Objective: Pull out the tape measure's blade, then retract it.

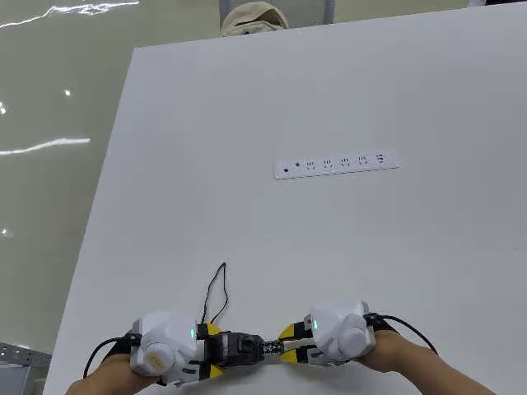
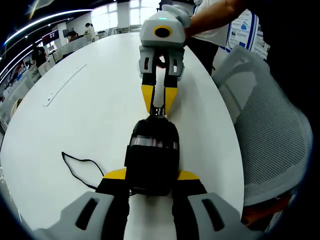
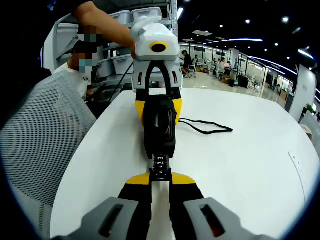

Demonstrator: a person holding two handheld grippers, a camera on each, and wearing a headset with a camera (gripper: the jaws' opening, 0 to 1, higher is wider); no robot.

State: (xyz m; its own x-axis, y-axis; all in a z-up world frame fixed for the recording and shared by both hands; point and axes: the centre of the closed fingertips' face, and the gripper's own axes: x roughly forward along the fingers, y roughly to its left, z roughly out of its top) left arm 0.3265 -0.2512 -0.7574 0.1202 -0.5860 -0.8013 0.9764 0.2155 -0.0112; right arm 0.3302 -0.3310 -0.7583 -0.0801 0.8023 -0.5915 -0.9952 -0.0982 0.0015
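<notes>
A black tape measure (image 1: 240, 348) sits low over the white table (image 1: 329, 99) near its front edge. My left gripper (image 1: 216, 352) is shut on its case (image 2: 152, 155). The case's black wrist cord (image 1: 216, 288) trails away over the table. A short length of blade (image 1: 272, 348) sticks out to the right, with numbers printed on it (image 3: 160, 167). My right gripper (image 1: 287, 344) is shut on the blade's end, facing the left one. In the right gripper view the case (image 3: 160, 122) lies straight ahead between the other gripper's yellow fingertips (image 3: 141, 112).
A white power strip (image 1: 336, 164) lies flat at the table's middle right. A grey mesh chair (image 2: 265, 130) stands by the table's front edge, close to the grippers. A beige thing (image 1: 254, 16) shows past the far edge.
</notes>
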